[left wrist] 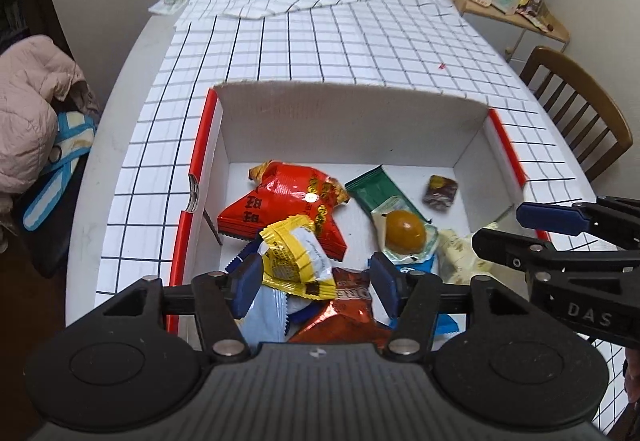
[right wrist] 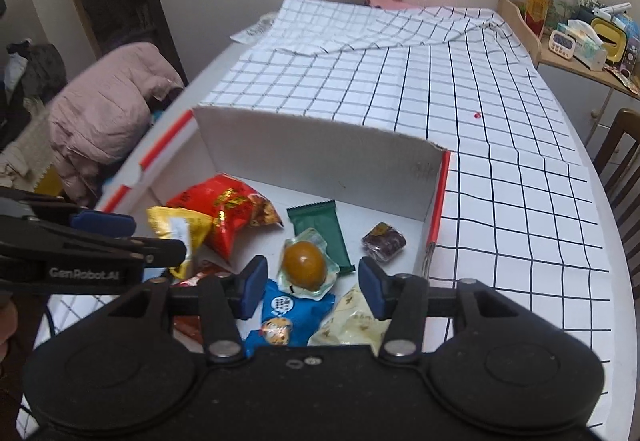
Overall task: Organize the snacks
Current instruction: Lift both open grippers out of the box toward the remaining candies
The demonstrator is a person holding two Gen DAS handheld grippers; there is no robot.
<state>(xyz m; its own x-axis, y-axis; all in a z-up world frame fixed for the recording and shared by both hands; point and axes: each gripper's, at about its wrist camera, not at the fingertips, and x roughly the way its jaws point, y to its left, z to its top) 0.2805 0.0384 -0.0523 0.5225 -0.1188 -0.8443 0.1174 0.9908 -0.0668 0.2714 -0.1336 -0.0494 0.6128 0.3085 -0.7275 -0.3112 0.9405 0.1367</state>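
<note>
With both my left gripper (left wrist: 316, 283) and right gripper (right wrist: 312, 291) released and holding nothing over the box (left wrist: 344, 129), I lift straight clear so no packet snags.

The box (left wrist: 352, 121) is white with red edges, on a white cloth (left wrist: 360, 41) gridded in black. Inside lie a red packet (left wrist: 288, 201), a yellow one (left wrist: 296, 257), a green bar (left wrist: 372, 193), a blue pouch (right wrist: 288, 313) and a dark brown sweet (left wrist: 440, 191). The pads (left wrist: 248, 285) are blue.
</note>
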